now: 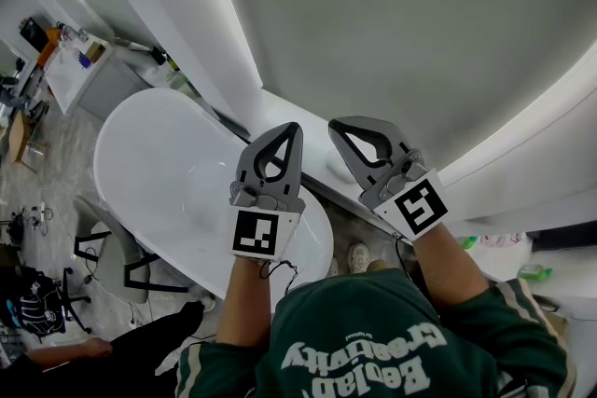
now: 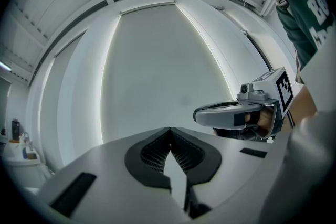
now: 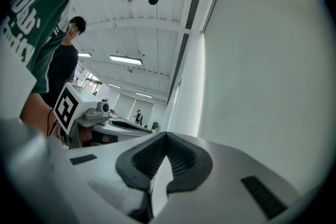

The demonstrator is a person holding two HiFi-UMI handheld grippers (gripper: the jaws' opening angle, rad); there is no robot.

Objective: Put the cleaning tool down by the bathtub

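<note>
Left tongs (image 1: 296,128) and right tongs (image 1: 336,124), pressed together empty, face grey wall (image 1: 420,14) beside bathtub (image 1: 159,163).

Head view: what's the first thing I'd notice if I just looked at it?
Two grey grippers are held up side by side in the middle, the left gripper and the right gripper, both shut with nothing in them. To their left lies a big white bathtub. The person's green sweater fills the bottom edge.
</note>
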